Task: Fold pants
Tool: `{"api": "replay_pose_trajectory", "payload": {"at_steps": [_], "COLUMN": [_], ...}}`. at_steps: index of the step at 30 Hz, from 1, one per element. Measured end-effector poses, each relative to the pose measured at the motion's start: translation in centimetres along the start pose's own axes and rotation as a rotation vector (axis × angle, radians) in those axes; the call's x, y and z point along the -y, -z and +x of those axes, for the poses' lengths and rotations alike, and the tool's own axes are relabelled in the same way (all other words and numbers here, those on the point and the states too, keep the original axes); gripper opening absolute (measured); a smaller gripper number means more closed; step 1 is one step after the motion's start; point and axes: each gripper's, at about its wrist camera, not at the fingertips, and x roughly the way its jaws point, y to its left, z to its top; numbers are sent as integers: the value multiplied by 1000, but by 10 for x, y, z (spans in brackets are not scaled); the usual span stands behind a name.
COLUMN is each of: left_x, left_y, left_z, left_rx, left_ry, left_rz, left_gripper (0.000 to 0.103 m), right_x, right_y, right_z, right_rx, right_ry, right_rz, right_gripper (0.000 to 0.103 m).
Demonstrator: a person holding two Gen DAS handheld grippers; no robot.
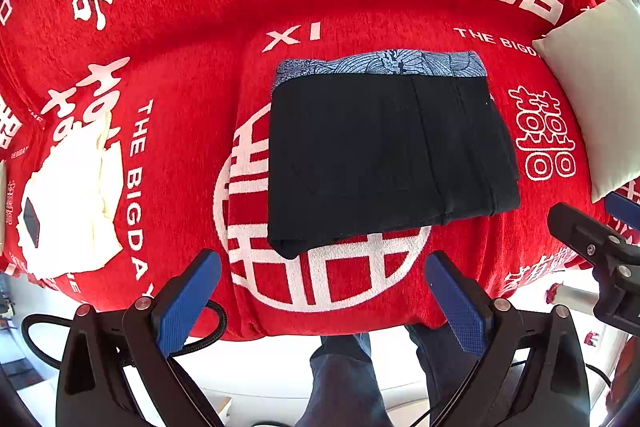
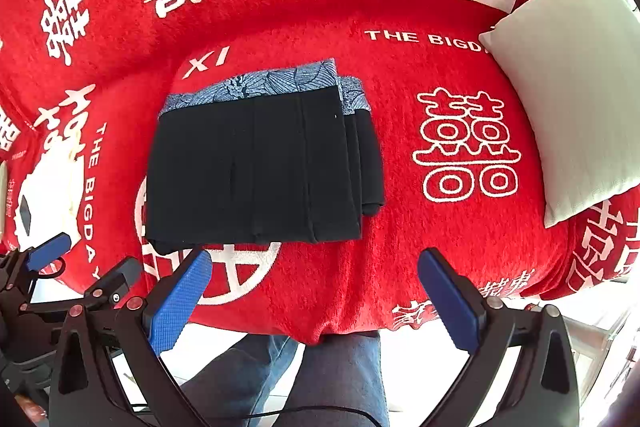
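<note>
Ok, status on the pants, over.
Left gripper open, empty. Right gripper open, empty. Pants folded in a black stack on red blanket, patterned waistband far side. Nothing on top.

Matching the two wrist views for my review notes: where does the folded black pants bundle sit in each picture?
Left wrist view: folded black pants lie centre, slightly right, above the open left gripper.
Right wrist view: the pants lie left of centre, above the left finger of the right gripper.
Shared landmark: white cushion, at right.
</note>
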Motion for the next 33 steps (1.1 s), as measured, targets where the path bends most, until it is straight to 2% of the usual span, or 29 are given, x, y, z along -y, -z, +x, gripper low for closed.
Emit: {"api": "replay_pose_trajectory", "payload": {"at_steps": [33], "left_x": [-2], "left_y": [-1], "left_z": [5], "left_rx": [-16], "left_ry": [-4], "left_rz": [-29], "left_gripper": [102], "right_x": [-14], "right_y": [-7], "right_z": [6], "right_rx": [-3], "right_ry": [-9], "right_rz": [-49], "right_gripper": [103]}}
